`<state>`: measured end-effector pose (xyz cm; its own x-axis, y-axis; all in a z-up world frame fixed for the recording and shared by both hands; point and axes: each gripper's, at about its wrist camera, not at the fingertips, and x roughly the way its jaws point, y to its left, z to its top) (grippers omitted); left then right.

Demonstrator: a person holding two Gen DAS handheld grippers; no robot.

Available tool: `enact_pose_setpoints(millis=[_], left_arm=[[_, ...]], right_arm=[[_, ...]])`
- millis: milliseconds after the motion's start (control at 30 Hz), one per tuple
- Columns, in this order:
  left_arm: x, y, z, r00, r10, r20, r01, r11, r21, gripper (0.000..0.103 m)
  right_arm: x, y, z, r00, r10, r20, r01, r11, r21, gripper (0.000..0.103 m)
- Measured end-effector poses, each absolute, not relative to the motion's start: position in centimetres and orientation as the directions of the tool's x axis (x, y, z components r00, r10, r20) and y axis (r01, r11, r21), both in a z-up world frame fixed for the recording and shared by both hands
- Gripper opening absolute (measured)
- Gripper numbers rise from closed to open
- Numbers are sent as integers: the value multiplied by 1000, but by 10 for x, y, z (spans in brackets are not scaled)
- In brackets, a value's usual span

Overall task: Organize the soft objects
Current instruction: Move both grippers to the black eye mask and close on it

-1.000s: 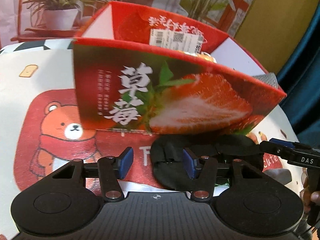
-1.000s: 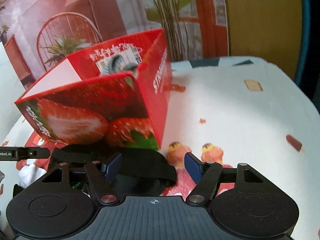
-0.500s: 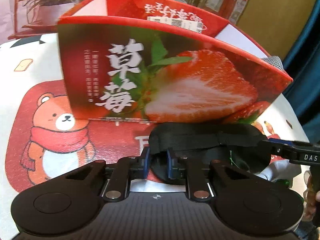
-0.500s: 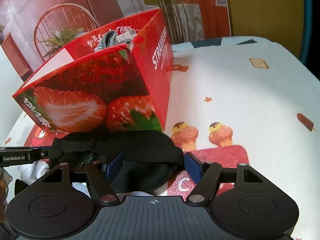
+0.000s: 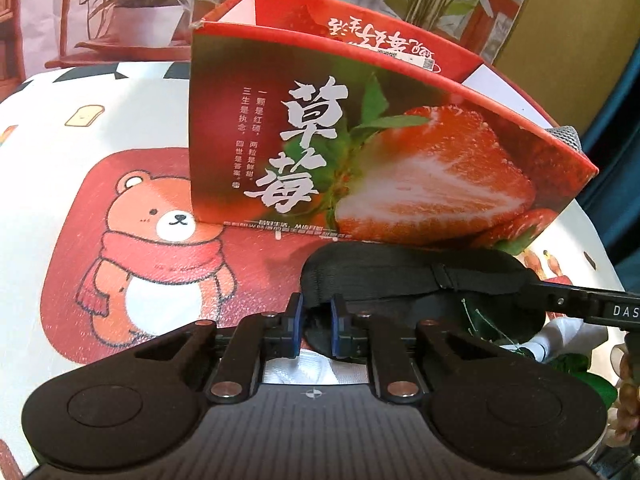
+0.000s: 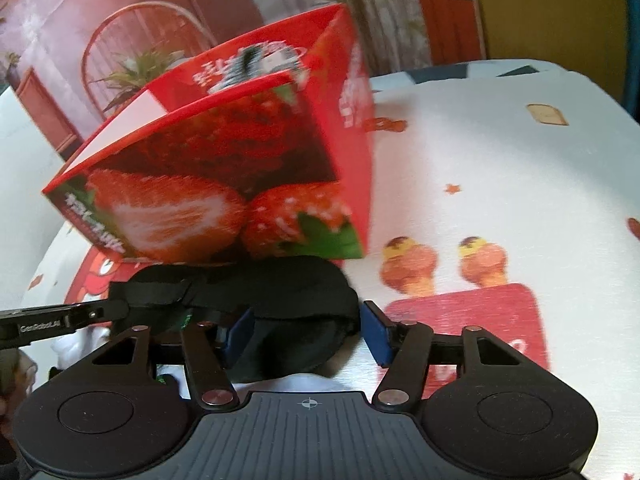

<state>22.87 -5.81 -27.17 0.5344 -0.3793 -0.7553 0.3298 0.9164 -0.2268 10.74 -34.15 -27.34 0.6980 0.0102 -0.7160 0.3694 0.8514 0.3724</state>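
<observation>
Left gripper [image 5: 316,326] has its two blue pads pressed close together on the left end of a black sleep mask [image 5: 420,280], so the fabric is pinched between them. Right gripper [image 6: 306,330] stands wide open, its blue fingers [image 6: 376,330] on both sides of the other end of the same mask [image 6: 280,304], and I cannot tell whether they touch it.

The mask lies just in front of the strawberry box [image 5: 380,152], against the foot of its front wall, on the printed tablecloth [image 5: 60,168]. Its strap runs across the top of it.

From the left wrist view one sees the white Chinese letters on the box front, a bear drawing [image 5: 160,248] to the left of the box, a grey fabric piece [image 5: 566,136] at the right corner of the box rim, and the right tool's finger reaching in at the right edge. A potted plant [image 5: 148,12] stands behind the box.

The right wrist view, somewhat blurred, shows instead the right side wall of the box [image 6: 352,152], two ice cream drawings [image 6: 444,264] to the right of the box, and something grey inside the box. Under the mask something white [image 6: 304,382] shows.
</observation>
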Motion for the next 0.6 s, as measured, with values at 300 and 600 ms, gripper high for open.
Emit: enact_pose_setpoints(millis=[300,600], left_arm=[[222,-52,-275,545,-389,-742,322,915,-244,15],[223,-50,-275,544,-393,-741,311,915,-257,13]], right_arm=[[113,-333,-267,718,37,-695,348,845,405,41],[102,-346,-251,768,-17,-640,369,829,420,11]])
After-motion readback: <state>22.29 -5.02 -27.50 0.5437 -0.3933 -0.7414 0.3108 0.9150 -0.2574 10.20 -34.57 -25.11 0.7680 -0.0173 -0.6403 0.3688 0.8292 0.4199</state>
